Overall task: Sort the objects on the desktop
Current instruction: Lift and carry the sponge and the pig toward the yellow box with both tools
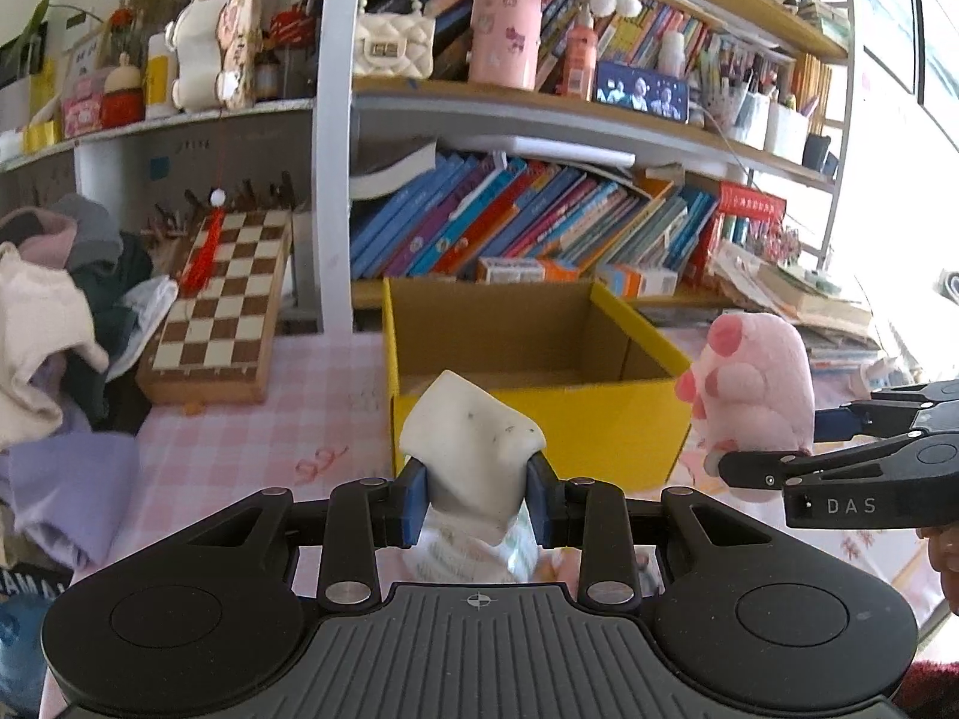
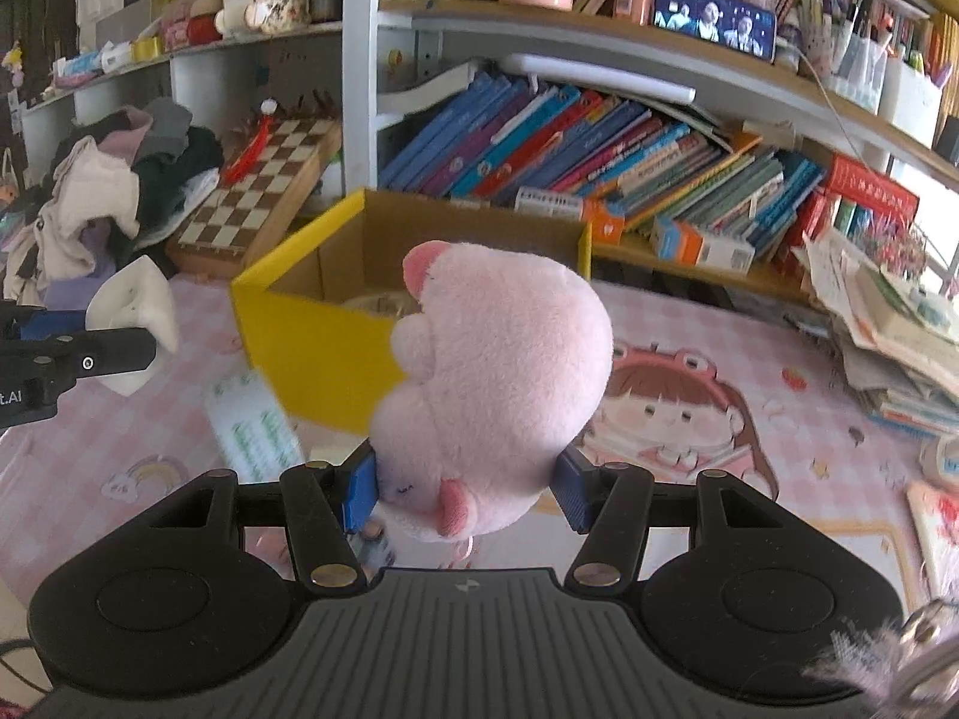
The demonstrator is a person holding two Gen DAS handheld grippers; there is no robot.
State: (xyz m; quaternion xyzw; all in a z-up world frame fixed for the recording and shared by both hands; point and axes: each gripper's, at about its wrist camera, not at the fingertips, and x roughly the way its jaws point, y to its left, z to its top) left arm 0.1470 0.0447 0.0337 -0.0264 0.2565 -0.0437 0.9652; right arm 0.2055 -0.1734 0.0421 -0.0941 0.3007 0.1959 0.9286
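My left gripper (image 1: 478, 500) is shut on a soft white squishy lump (image 1: 473, 440), held above the table just in front of the yellow cardboard box (image 1: 539, 431). My right gripper (image 2: 467, 494) is shut on a pink plush pig (image 2: 497, 395), held in the air at the box's right front corner. The pig also shows in the left wrist view (image 1: 752, 395), with the right gripper (image 1: 767, 446) at the right edge. The white lump (image 2: 135, 311) and the left gripper (image 2: 84, 341) show at the left of the right wrist view. The box (image 2: 311, 347) is open at the top.
A wipes packet (image 2: 252, 425) lies on the pink checked tablecloth (image 1: 240, 443) in front of the box. A chessboard (image 1: 222, 299) and a clothes pile (image 1: 54, 323) are at the left. Bookshelves (image 1: 539, 221) stand behind; stacked papers (image 2: 887, 323) are at the right.
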